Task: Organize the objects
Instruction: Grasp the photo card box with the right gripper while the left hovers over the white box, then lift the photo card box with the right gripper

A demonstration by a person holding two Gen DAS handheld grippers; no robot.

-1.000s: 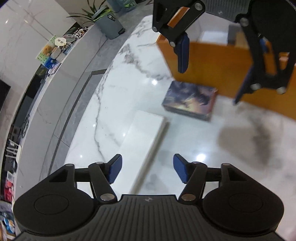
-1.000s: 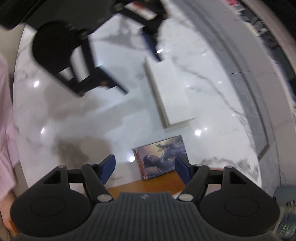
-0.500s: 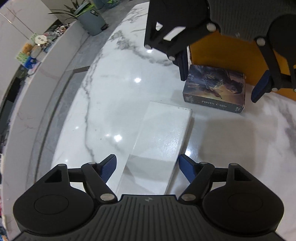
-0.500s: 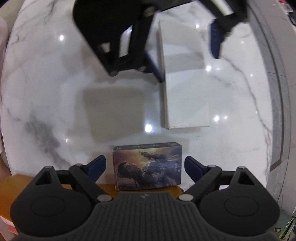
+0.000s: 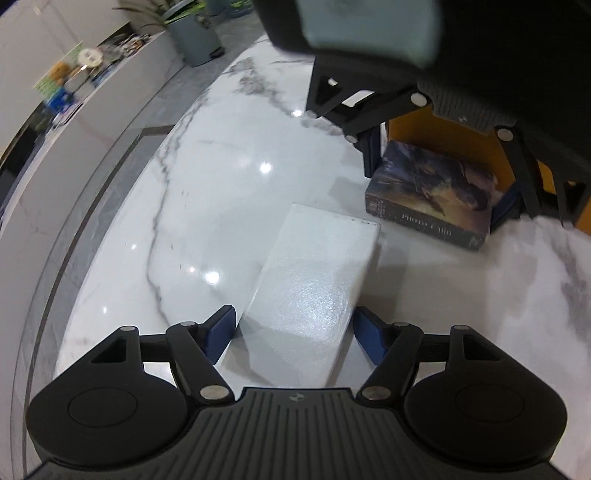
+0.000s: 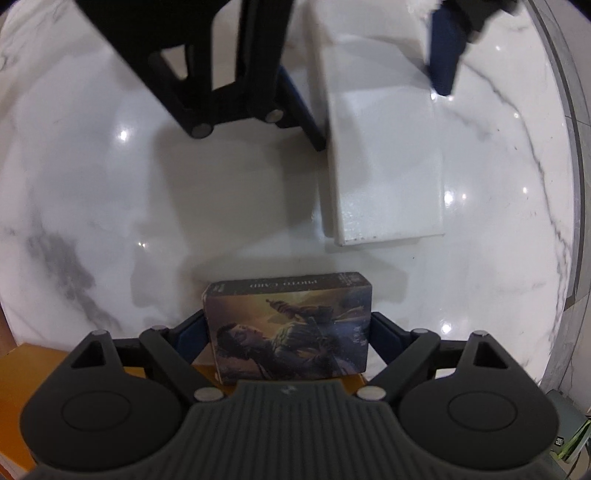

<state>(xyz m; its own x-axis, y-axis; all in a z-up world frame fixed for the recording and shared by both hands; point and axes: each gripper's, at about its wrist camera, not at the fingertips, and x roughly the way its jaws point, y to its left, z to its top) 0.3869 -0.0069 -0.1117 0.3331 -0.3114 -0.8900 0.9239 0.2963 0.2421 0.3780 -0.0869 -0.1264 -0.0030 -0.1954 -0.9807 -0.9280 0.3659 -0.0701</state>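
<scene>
A long white box (image 5: 314,288) lies flat on the marble table (image 5: 207,206). My left gripper (image 5: 293,326) straddles its near end, the jaws closing with a thin gap still showing at each blue pad. A dark box with a painted picture (image 6: 288,325), lettered "PHOTO CARD", lies beside an orange box (image 6: 37,369). My right gripper (image 6: 286,338) points down over it with the picture box between its closing jaws, the pads close to both short sides. From the left wrist, the picture box (image 5: 432,192) shows between the right gripper's fingers (image 5: 369,155). The white box (image 6: 384,166) shows in the right wrist view too.
The orange box (image 5: 406,129) stands right behind the picture box. The table's curved edge (image 5: 122,206) runs along the left, with grey floor beyond. A grey bin with a plant (image 5: 195,33) and a low white counter with small items (image 5: 70,81) stand further off.
Both grippers have sunk toward the table. The left now reaches around the white box's end, and the right has come down over the picture box.
</scene>
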